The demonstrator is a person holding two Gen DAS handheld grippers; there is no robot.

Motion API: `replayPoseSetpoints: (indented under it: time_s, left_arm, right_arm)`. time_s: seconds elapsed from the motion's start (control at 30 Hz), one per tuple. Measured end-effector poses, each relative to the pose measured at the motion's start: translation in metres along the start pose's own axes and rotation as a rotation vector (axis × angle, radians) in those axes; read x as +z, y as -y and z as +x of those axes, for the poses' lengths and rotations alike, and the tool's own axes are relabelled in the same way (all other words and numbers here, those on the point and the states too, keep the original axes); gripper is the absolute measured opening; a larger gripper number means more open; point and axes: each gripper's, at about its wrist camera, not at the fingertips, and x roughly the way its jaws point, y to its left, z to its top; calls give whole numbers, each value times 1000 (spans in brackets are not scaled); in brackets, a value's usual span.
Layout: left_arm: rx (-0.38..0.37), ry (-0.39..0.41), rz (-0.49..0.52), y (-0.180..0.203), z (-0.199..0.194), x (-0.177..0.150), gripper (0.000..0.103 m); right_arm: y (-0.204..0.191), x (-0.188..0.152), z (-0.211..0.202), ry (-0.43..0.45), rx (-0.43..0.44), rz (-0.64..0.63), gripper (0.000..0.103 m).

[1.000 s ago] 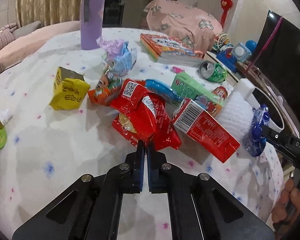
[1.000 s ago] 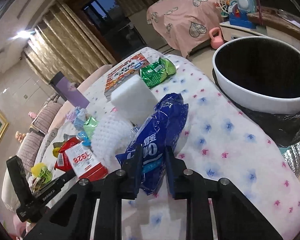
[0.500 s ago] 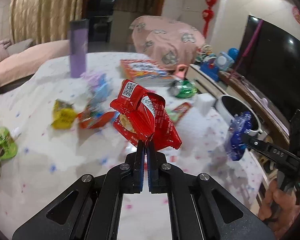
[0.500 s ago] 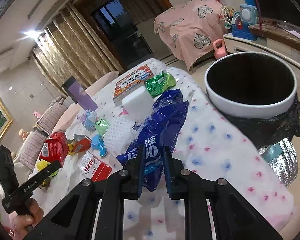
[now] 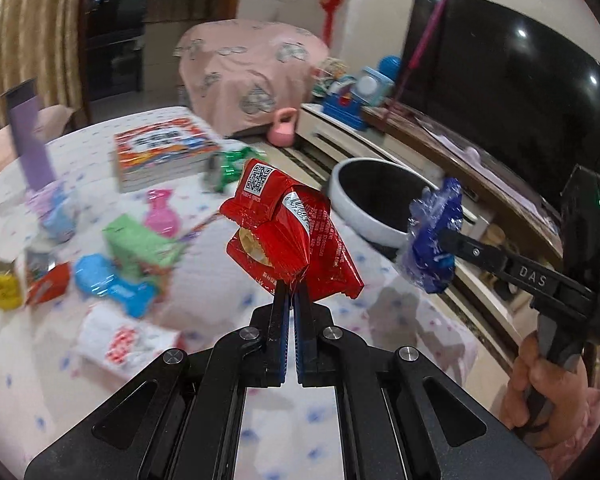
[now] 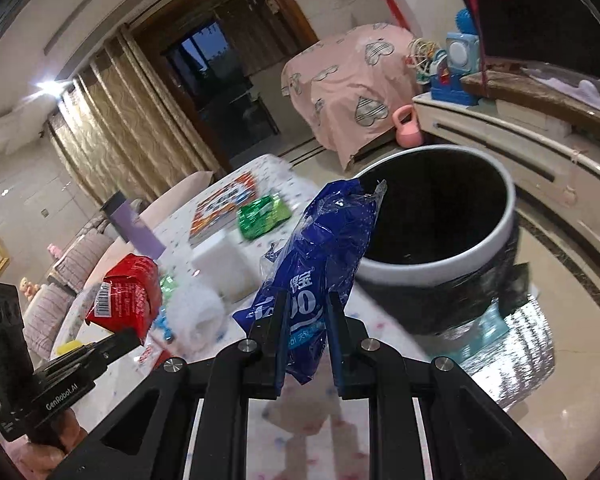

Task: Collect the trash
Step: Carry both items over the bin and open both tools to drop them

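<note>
My left gripper [image 5: 291,294] is shut on a crumpled red snack wrapper [image 5: 288,232], held in the air above the table; the same red wrapper [image 6: 126,296] shows at the left of the right wrist view. My right gripper [image 6: 307,304] is shut on a blue plastic bag [image 6: 320,256], lifted clear of the cloth, and the blue bag [image 5: 434,236] hangs at the right of the left wrist view. A white-rimmed bin with a black liner [image 6: 440,268] stands just beyond the blue bag, its mouth open; the bin [image 5: 352,208] lies behind the red wrapper.
The round table with a dotted white cloth [image 5: 60,360] carries loose litter: a green carton [image 5: 136,240], blue wrapper [image 5: 108,284], yellow box [image 5: 4,284], white-red pack [image 5: 120,344]. A book [image 5: 164,152], purple bottle [image 5: 26,136], white block [image 6: 224,264] and TV cabinet [image 6: 520,160] are around.
Both grippers rose off the table with their wrappers and swung right toward the bin. The bin now fills more of the right wrist view, and the litter pile has slid left.
</note>
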Motion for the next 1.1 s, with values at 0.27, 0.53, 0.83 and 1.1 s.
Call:
replayPoseSetpoints:
  time_s: [0.27, 0.53, 0.83, 1.1]
  left_arm:
    - [-47, -23, 68, 41, 32, 22, 2]
    - [-70, -59, 107, 70, 70, 45, 2]
    - [-109, -111, 131, 94, 110, 77, 2]
    - [-114, -146, 150, 107, 138, 87, 2]
  right_arm:
    - [32, 22, -2, 17, -55, -3, 17]
    - [52, 45, 7, 10, -104, -34, 17]
    - [73, 68, 28, -36, -148, -71, 18]
    - [90, 83, 45, -86, -168, -83, 18]
